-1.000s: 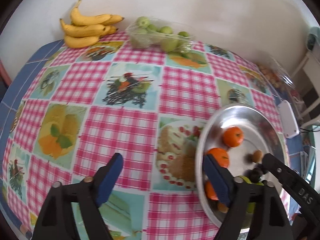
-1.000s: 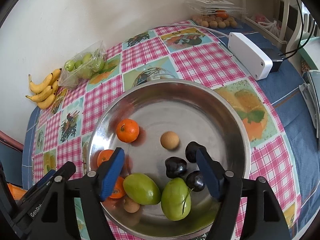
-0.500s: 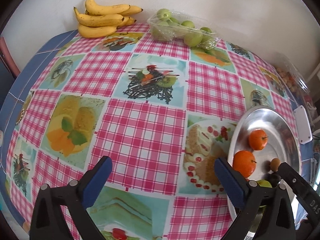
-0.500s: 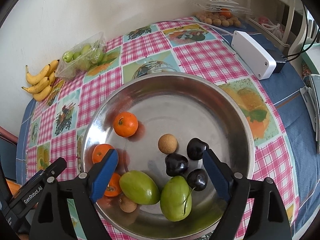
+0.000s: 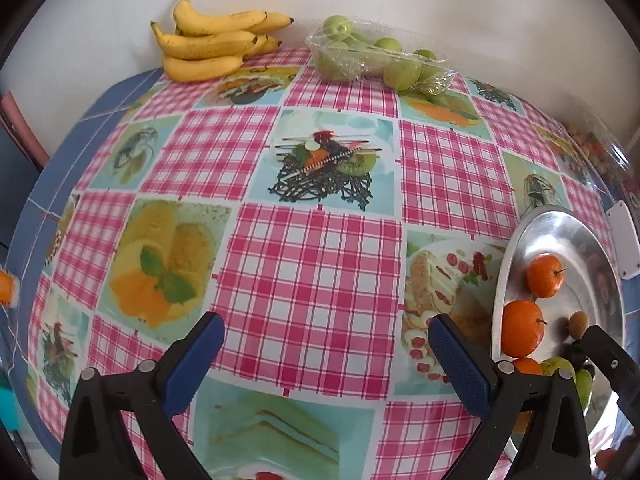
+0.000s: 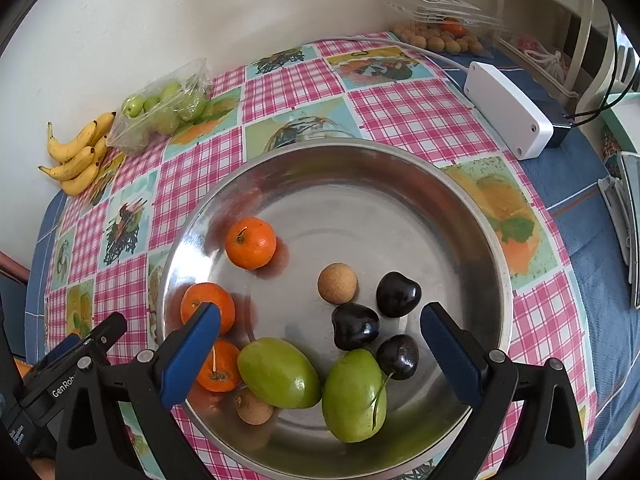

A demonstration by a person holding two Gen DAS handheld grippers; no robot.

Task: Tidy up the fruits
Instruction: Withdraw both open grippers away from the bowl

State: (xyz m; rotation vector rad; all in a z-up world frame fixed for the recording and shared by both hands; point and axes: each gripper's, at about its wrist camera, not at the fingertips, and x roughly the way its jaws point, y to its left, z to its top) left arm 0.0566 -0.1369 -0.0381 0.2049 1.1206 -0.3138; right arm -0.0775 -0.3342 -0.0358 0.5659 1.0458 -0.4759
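Two views are covered. Left wrist view: the left gripper [image 5: 324, 344] stands over the checked bench [image 5: 312, 280], jaws wide apart and empty; bananas [image 5: 212, 46] lie at the far wall. Right wrist view: the right gripper [image 6: 320, 332] hangs over the metal bowl [image 6: 400, 208] of fruit, jaws opening with nothing gripped; two green fruits [image 6: 280, 372] lie beneath.

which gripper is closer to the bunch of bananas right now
Left. The left gripper hangs open over bare tablecloth, facing the bananas by the wall. The right gripper, opening, hangs over the metal bowl, farther away.
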